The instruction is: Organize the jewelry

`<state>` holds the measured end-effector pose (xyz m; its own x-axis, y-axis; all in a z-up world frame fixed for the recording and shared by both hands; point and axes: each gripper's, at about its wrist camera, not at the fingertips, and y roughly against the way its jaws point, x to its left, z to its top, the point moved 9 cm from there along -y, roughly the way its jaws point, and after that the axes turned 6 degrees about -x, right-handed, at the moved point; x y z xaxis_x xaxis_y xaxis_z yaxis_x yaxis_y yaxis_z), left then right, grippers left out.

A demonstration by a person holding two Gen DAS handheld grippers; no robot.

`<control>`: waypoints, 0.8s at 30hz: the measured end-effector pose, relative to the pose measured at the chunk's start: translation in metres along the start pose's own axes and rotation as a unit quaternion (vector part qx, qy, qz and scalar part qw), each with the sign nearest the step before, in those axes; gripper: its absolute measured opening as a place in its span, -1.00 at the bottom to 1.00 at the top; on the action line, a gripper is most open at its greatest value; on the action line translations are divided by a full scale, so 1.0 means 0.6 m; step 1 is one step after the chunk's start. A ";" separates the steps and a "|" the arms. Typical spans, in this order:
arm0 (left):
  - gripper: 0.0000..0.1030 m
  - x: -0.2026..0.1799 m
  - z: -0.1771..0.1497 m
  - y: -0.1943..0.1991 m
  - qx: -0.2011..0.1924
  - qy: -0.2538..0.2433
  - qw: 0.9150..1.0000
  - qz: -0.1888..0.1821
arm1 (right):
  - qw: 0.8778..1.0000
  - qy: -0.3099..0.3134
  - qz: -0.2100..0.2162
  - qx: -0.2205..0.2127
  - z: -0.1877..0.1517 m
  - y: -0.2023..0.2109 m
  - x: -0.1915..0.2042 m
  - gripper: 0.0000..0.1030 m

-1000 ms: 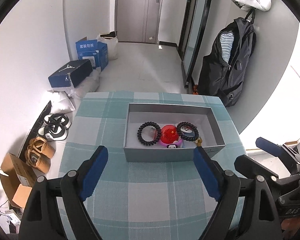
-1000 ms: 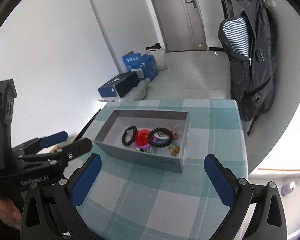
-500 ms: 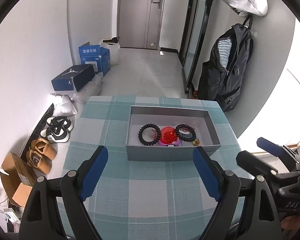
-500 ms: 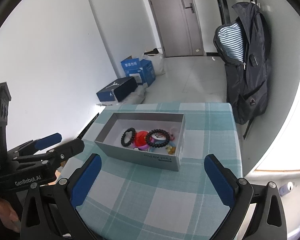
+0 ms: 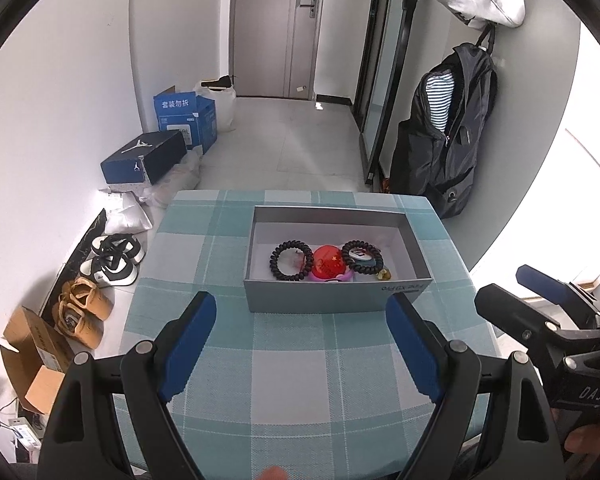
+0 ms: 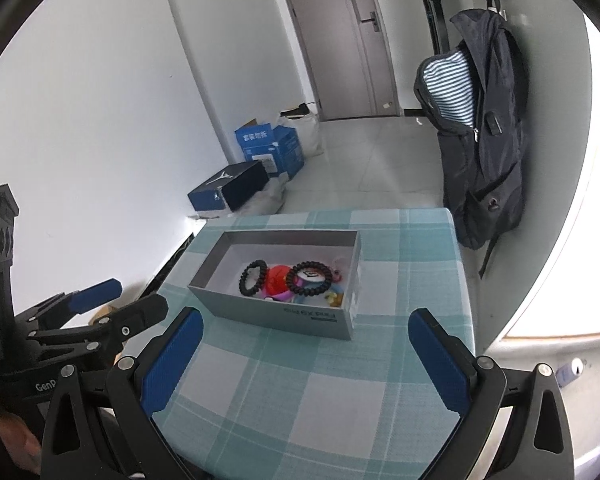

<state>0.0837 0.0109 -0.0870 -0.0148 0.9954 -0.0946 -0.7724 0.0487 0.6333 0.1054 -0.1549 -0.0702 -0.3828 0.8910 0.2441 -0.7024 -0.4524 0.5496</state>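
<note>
1. Both claws are held released and empty: left gripper (image 5: 300, 314), right gripper (image 6: 306, 330).
2. The jewelry is seen ahead of both claws, inside the grey box (image 5: 332, 300): two black coil bands (image 5: 291, 260), (image 5: 362, 256) flanking a red ornament (image 5: 329, 267).
3. Risk: the near wall may be struck on approach, and the light box shoved across the checked tablecloth (image 5: 292, 380).
4. Risk: overlapping pieces may be snagged and lifted together.

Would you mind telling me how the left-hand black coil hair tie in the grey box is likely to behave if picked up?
The left black coil hair tie looks like a thin spiral loop, so it is probably light and springy, likely sagging or stretching when pinched. It lies against the red round item, which it may nudge. Both tongs, left and right, are open and empty.
</note>
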 end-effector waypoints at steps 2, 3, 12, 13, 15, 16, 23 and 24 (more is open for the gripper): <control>0.63 -0.001 0.002 0.001 -0.001 0.000 1.000 0.000 | 1.000 -0.002 0.000 0.001 -0.001 0.000 -0.001 1.00; 0.63 -0.001 0.002 0.002 -0.002 0.000 1.000 0.001 | 1.000 -0.003 -0.001 0.001 -0.001 0.001 -0.002 1.00; 0.63 -0.001 0.003 0.003 -0.004 0.002 1.000 0.001 | 1.000 0.003 -0.003 0.001 -0.003 0.002 -0.001 1.00; 0.63 -0.001 0.003 0.003 -0.004 0.002 1.000 0.001 | 1.000 0.003 -0.003 0.001 -0.003 0.002 0.000 1.00; 0.63 -0.001 0.002 0.003 -0.003 0.003 1.000 0.000 | 1.000 0.003 -0.003 0.001 -0.003 0.002 0.001 1.00; 0.63 -0.001 0.002 0.003 -0.002 0.004 1.000 -0.001 | 1.000 0.004 -0.003 0.001 -0.002 0.002 0.002 1.00; 0.63 -0.005 0.000 0.003 0.000 0.002 1.000 -0.001 | 1.000 0.004 -0.004 0.002 -0.003 0.003 0.002 1.00; 0.63 -0.005 0.000 0.003 0.000 0.001 1.000 -0.001 | 1.000 0.004 -0.004 0.002 -0.003 0.003 0.002 1.00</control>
<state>0.0825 0.0077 -0.0856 -0.0139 0.9951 -0.0976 -0.7726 0.0513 0.6329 0.1026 -0.1548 -0.0705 -0.3824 0.8943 0.2325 -0.7030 -0.4449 0.5549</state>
